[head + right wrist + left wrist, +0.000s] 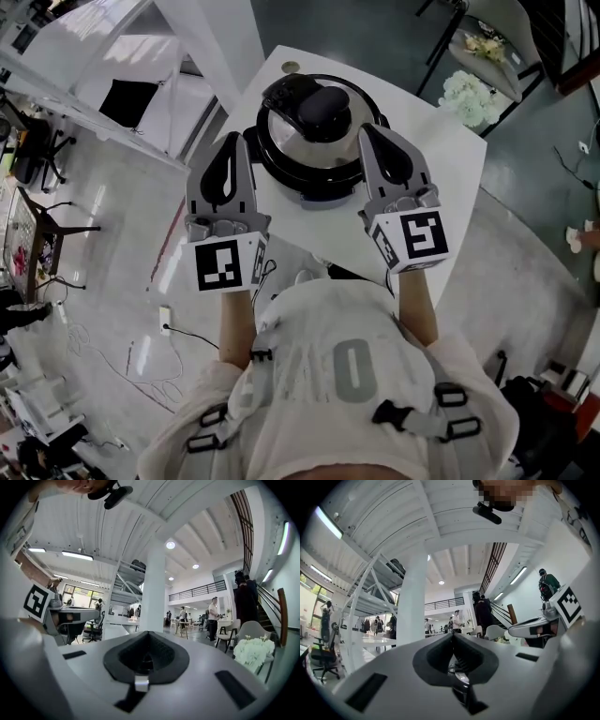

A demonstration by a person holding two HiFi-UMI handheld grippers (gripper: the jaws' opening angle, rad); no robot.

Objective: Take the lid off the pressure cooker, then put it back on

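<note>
Jaws together and empty, left gripper and right gripper are flanking the pressure cooker, seemingly standing off since its lid is sitting in place.

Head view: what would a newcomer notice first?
The round black-and-steel pressure cooker, with its black-knobbed lid on, sits at top centre on the white table. The grey left hand-held gripper and the grey right hand-held gripper flank it, both shut and empty. White flowers show at the upper right, beyond the table.
</note>
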